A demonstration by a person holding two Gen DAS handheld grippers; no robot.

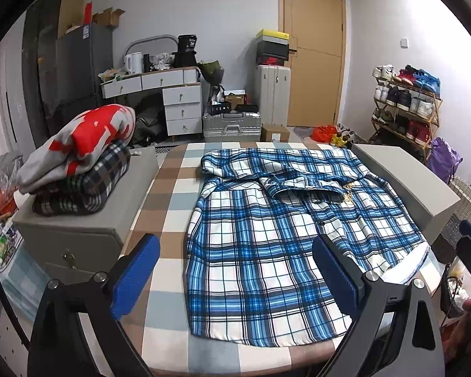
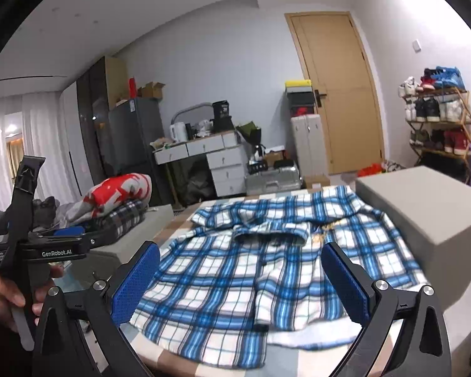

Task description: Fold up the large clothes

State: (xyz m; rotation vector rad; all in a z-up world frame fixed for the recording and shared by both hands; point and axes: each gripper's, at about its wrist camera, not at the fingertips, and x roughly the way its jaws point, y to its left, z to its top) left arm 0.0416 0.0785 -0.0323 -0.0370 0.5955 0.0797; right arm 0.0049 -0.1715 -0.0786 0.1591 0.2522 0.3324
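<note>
At left of the frame, two folded garments sit stacked on a grey box, apparently finished. At centre, the blue plaid shirt lies spread on the checked tabletop, sleeves tucked inward but body unfolded. The left gripper and right gripper hover wide apart-jawed, holding nothing.

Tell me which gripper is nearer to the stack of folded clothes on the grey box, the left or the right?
Left. The left gripper hovers just in front of the stack of folded clothes, while the right gripper is off to the side, over the blue plaid shirt.
</note>
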